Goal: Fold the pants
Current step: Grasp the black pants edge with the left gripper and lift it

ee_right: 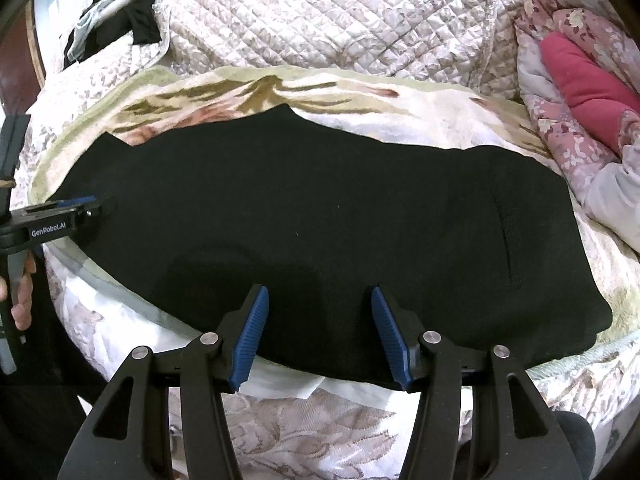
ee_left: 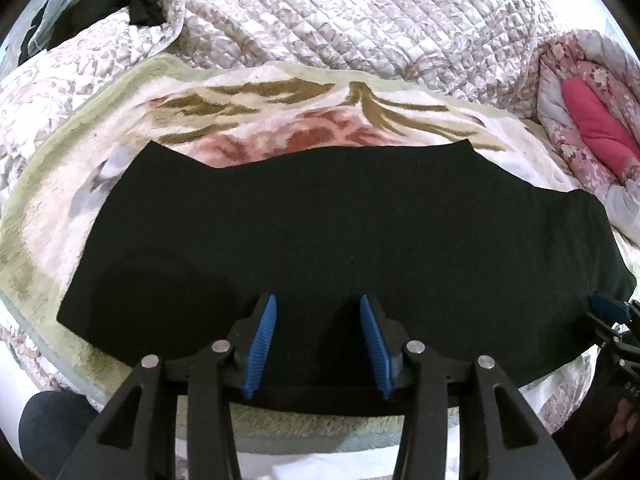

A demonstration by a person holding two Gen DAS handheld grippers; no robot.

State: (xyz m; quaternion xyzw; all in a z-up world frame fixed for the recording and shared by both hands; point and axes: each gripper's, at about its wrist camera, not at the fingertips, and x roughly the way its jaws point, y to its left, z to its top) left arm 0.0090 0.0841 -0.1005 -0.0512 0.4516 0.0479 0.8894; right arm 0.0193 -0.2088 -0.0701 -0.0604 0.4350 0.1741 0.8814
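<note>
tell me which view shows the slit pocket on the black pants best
The right wrist view: the pocket slit shows there as a long line on the pants near their right end. In the left wrist view the pants read as plain flat black, with no slit to make out.

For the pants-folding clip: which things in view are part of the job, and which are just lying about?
Part of the job:
- black pants, spread on the flowered blanket
- left gripper, jaws open over the near edge
- right gripper, jaws open over the near edge

Lying about:
- quilted bedspread
- pink bundle of bedding
- dark clothes at the far left corner
</note>
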